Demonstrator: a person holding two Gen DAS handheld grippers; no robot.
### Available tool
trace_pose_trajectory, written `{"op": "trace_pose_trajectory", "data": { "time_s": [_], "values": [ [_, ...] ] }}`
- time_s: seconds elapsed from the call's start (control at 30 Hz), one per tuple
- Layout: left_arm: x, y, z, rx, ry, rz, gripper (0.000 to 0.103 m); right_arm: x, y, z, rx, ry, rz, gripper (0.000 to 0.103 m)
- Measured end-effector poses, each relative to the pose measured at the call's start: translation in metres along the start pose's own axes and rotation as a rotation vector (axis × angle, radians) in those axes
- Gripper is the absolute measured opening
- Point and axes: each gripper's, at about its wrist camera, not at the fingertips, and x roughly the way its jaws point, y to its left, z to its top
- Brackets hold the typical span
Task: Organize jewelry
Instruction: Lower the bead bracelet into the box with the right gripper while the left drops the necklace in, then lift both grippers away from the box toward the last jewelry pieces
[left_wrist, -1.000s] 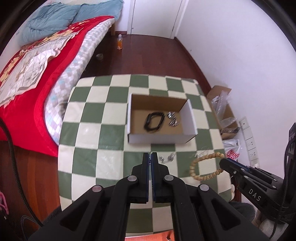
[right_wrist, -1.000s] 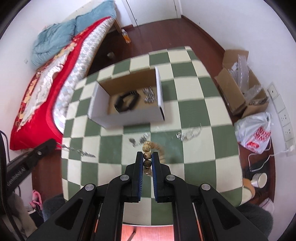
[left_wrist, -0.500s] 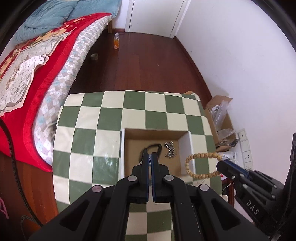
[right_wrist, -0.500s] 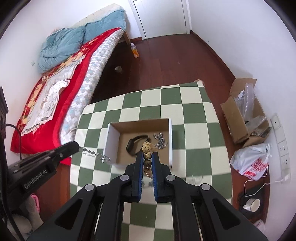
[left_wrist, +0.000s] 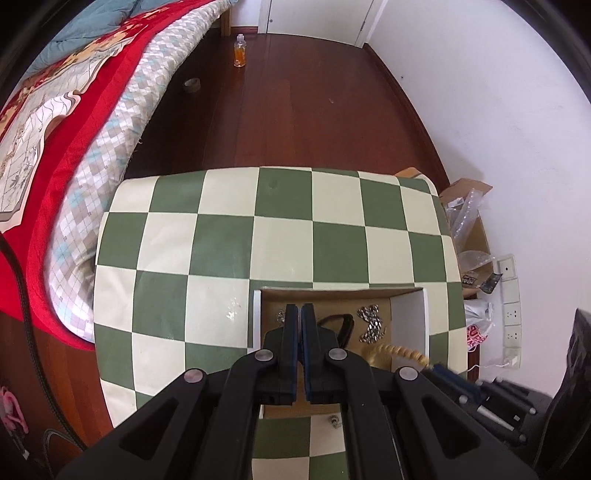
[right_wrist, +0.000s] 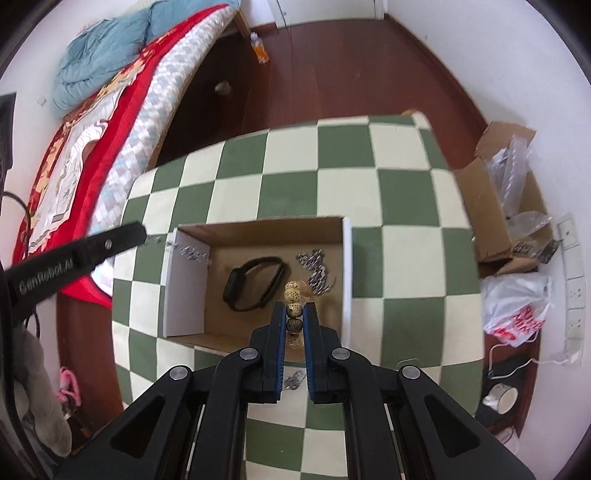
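Observation:
An open cardboard box (right_wrist: 347, 266) sits on the green-and-cream checked table (right_wrist: 288, 184). Inside lie a black band (right_wrist: 255, 282) and a pile of silver chain (right_wrist: 314, 269). My right gripper (right_wrist: 294, 314) is shut on a beaded bracelet (right_wrist: 293, 291) and holds it over the box. My left gripper (left_wrist: 299, 314) is shut on a thin silver chain (right_wrist: 184, 251) that dangles over the box's left wall; in the right wrist view its finger (right_wrist: 92, 247) comes in from the left. The box (left_wrist: 410, 314) and bracelet (left_wrist: 402, 352) also show in the left wrist view.
A bed with a red cover (left_wrist: 55, 110) lies left of the table. A cardboard carton with plastic wrap (right_wrist: 506, 199) and a white bag (right_wrist: 517, 306) sit on the floor at the right. A small silver piece (left_wrist: 334, 421) lies on the table near the box.
Both grippers have moved forward from the table's near edge to above the box, each carrying its piece. The bracelet and the silver chain now hang over the box.

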Motion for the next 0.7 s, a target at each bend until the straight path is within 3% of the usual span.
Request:
{"op": "trace_pose_trajectory", "data": {
  "time_s": [0.2, 0.3, 0.37, 0.43, 0.5, 0.53, 0.57, 0.6, 0.63, 0.7],
  "values": [
    [-0.003, -0.002, 0.006, -0.002, -0.005, 0.006, 0.001, 0.01, 0.003, 0.0, 0.032, 0.045, 0.121, 0.009],
    [-0.008, -0.005, 0.002, 0.011, -0.023, 0.041, 0.004, 0.021, 0.002, 0.001, 0.028, 0.088, 0.092, 0.01],
    [-0.014, -0.006, -0.001, 0.019, -0.055, 0.083, 0.005, 0.025, -0.002, 0.001, 0.027, 0.101, 0.045, 0.024],
    [-0.02, -0.005, -0.005, 0.023, -0.086, 0.136, 0.007, 0.021, -0.004, 0.001, 0.023, 0.078, 0.004, 0.072],
    [-0.026, -0.001, -0.011, 0.012, -0.117, 0.165, 0.024, 0.013, -0.003, 0.0, 0.007, 0.046, -0.032, 0.077],
    [-0.028, 0.002, -0.014, 0.0, -0.13, 0.173, 0.056, 0.011, -0.003, 0.0, 0.0, 0.04, -0.048, 0.077],
    [-0.031, 0.006, -0.017, -0.01, -0.146, 0.2, 0.095, 0.008, -0.002, 0.0, -0.014, 0.033, -0.079, 0.078],
    [-0.033, 0.009, -0.021, -0.017, -0.168, 0.229, 0.103, 0.007, 0.001, -0.003, -0.031, 0.031, -0.115, 0.086],
    [-0.036, 0.012, -0.026, -0.02, -0.189, 0.248, 0.103, 0.006, 0.001, -0.004, -0.039, 0.03, -0.145, 0.098],
    [-0.037, 0.016, -0.035, -0.013, -0.197, 0.278, 0.103, 0.007, 0.004, -0.009, -0.055, 0.027, -0.19, 0.1]
  ]
}}
